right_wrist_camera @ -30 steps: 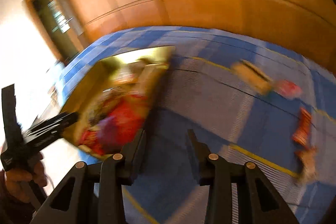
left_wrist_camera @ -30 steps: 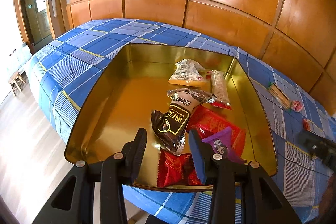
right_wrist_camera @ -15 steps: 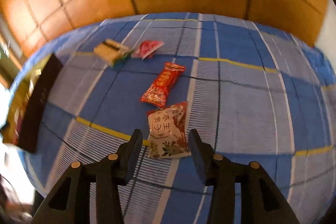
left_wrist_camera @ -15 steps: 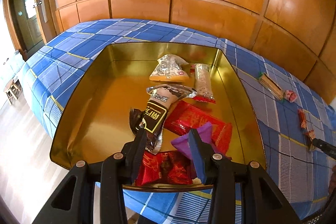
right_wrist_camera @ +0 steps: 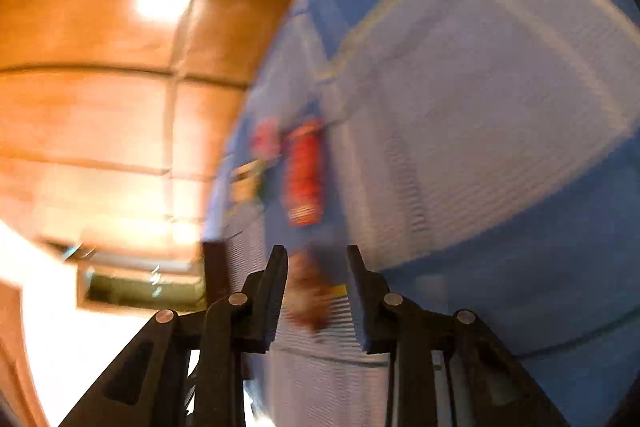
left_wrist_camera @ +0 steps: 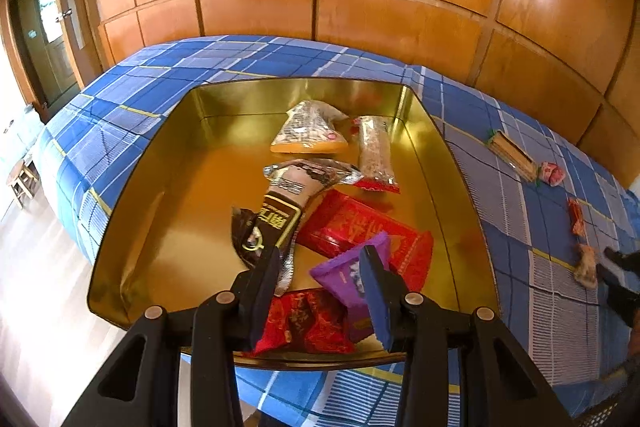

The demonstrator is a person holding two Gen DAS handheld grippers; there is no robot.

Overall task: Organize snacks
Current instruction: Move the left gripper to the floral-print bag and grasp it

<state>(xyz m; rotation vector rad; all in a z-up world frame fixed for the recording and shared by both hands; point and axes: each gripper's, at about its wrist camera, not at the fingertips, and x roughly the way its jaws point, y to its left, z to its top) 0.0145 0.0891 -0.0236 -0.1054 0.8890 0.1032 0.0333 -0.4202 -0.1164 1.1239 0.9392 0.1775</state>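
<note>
The right gripper, jaws apart and empty, hangs over a blurred tan snack packet lying between its fingers on the blue checked cloth, long axis running away toward the red packet just beyond. The left gripper, open and empty, hovers over the gold tray's near edge, well apart. Open cloth lies to the right.

Wood-panelled wall; blue checked bedspread; glazed door left.

Gold tray: one. Snacks inside: six. Outside: four.
</note>
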